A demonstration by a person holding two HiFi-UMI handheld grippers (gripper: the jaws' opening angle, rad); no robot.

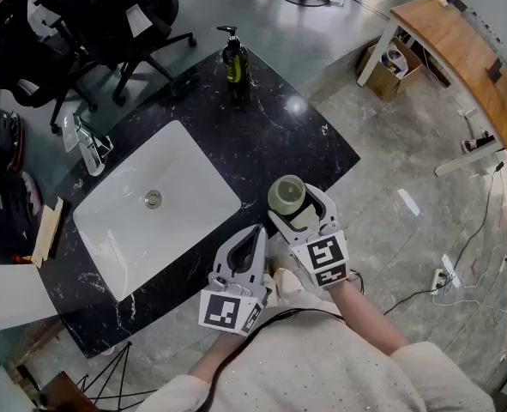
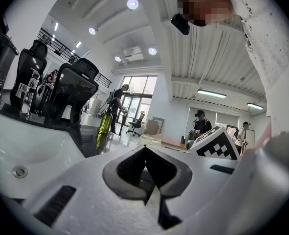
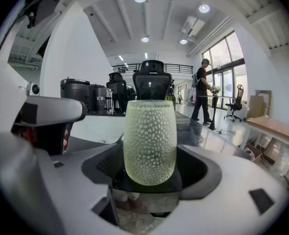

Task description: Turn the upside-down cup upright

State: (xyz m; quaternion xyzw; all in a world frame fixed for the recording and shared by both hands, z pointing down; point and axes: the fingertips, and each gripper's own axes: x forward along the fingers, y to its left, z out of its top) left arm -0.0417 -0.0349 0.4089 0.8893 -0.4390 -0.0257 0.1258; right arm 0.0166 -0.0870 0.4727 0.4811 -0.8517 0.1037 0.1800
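Right hand-held gripper [image 1: 294, 202] grasps the pale green cup [image 1: 286, 194] at the near edge of the black worktop [image 1: 296, 136], right of the sink [image 1: 116, 230], in the head view. The left hand-held gripper [image 1: 256, 234] hangs beside it. In the left gripper view, its jaws are clenched on nothing. In the right gripper view, the cup sits between the jaws, rounded base down and flat end up (apparently already upright). Seemingly all that remains is to set it down and let go.
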